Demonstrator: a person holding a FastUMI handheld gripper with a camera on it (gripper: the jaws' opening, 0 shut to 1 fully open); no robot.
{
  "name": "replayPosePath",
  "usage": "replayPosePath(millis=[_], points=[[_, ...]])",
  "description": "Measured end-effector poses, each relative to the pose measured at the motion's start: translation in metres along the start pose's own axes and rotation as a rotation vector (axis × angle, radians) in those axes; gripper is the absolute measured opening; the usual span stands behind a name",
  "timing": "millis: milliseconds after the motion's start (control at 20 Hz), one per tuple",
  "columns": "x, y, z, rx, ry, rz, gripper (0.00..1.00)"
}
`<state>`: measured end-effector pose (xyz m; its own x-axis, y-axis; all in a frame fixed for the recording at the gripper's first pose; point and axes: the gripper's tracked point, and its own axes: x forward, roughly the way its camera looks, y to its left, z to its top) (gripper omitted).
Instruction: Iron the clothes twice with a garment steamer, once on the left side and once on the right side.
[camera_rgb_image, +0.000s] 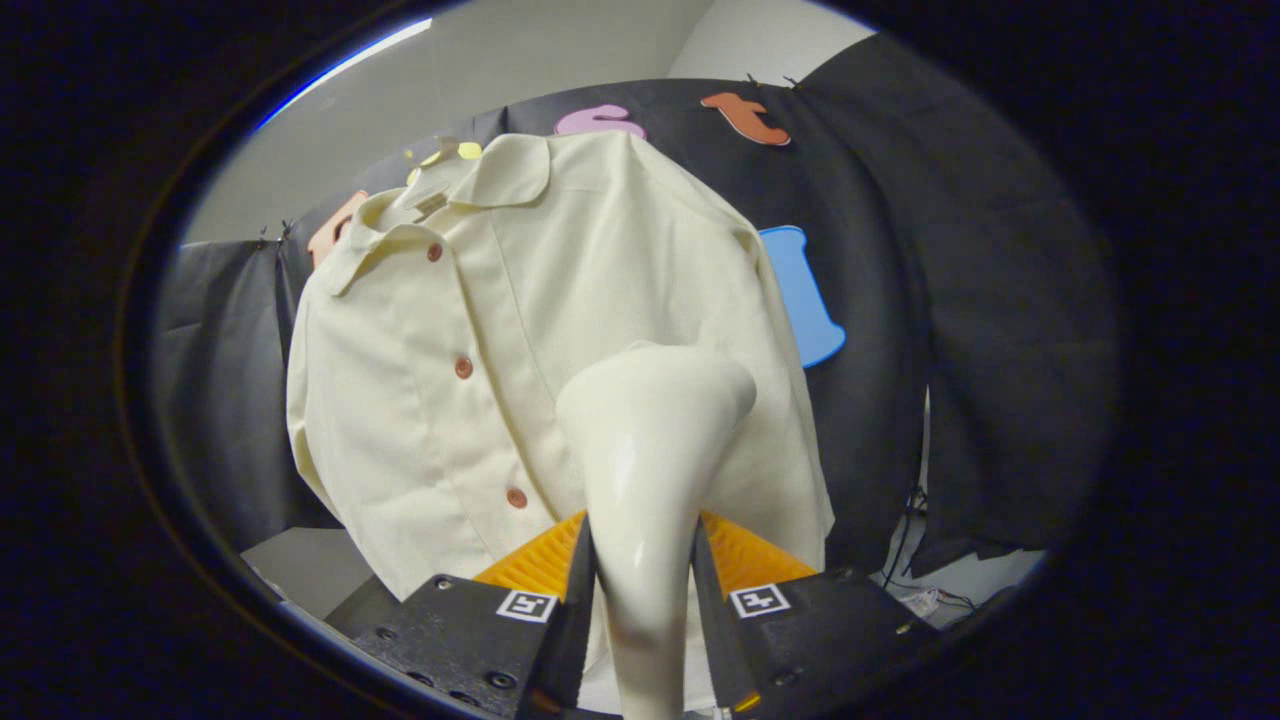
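A cream short-sleeved shirt (520, 330) with reddish-brown buttons hangs on the booth's black wall, collar at the top. My gripper (642, 600) is shut on the glossy white handle of the garment steamer (650, 450); both fingers press its neck. The steamer's wide head rises ahead of the fingers and rests against the shirt's lower part, to the right of the button row and level with the gap between the two lower buttons. The steamer's face against the cloth is hidden.
Black cloth (980, 300) hangs around and behind the shirt. Pale floor (300, 570) shows below the shirt's left hem. Cables (920, 590) lie on the floor at the lower right, under a gap in the cloth.
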<state>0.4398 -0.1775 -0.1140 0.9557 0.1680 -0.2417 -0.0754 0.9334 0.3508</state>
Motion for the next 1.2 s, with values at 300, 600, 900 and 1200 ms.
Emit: replayPosePath(millis=[300, 600, 900, 1200], points=[[-0.003, -0.024, -0.045, 0.040, 0.017, -0.026, 0.49], [-0.006, -0.041, -0.094, 0.122, 0.045, -0.021, 0.49], [-0.016, -0.063, -0.149, 0.175, 0.091, -0.035, 0.49], [-0.030, -0.084, -0.190, 0.196, 0.148, -0.083, 0.49]])
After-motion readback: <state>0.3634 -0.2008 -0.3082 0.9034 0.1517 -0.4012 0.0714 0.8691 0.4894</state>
